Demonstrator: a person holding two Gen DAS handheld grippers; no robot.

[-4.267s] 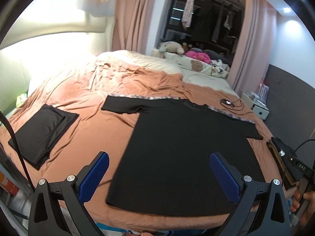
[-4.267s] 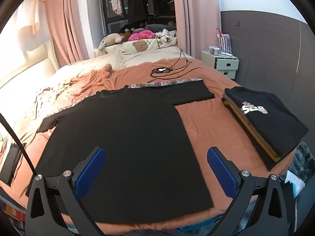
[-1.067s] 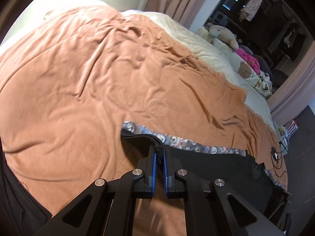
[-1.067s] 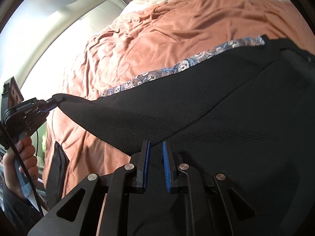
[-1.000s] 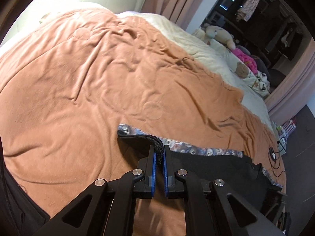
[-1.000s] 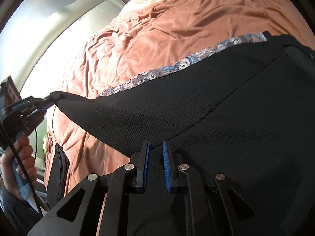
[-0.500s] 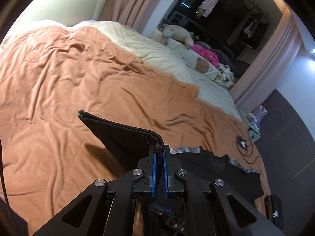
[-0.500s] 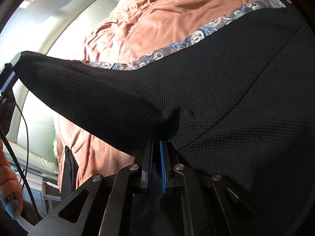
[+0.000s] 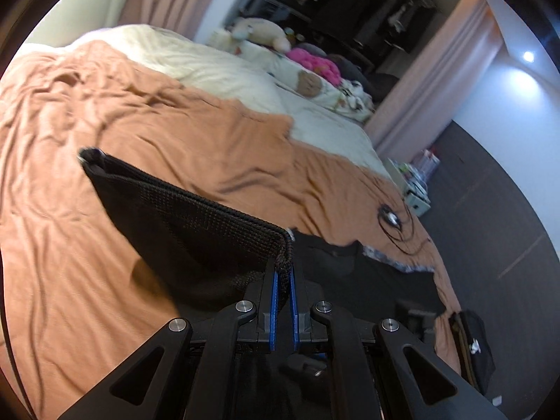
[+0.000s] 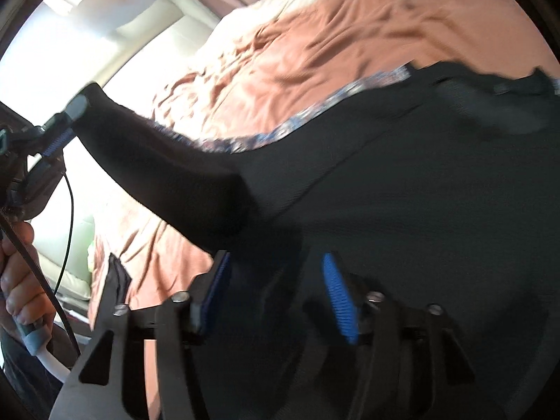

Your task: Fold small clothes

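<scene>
A black T-shirt (image 10: 420, 210) lies spread on the orange blanket (image 9: 87, 262). My left gripper (image 9: 283, 276) is shut on the hem of its sleeve (image 9: 182, 224) and holds it up off the bed, pulled taut. In the right wrist view that left gripper (image 10: 59, 133) is at the far left, pinching the sleeve's end. My right gripper (image 10: 278, 280) is over the shirt near the armpit. Its jaws are opening, with black cloth lying between the blue pads (image 10: 337, 294) but not pressed by them.
A folded black garment (image 10: 117, 280) lies at the bed's left edge, and a stack of folded dark clothes (image 9: 472, 343) at the right edge. A black cable (image 9: 392, 217) lies on the blanket beyond the shirt. Soft toys (image 9: 259, 31) and a white nightstand (image 9: 416, 196) stand farther back. A person's hand (image 10: 17, 280) grips the left handle.
The left gripper has lifted the sleeve off the blanket and carried it up and across. The right gripper pinched the shirt half a second ago and has now spread its jaws and released it.
</scene>
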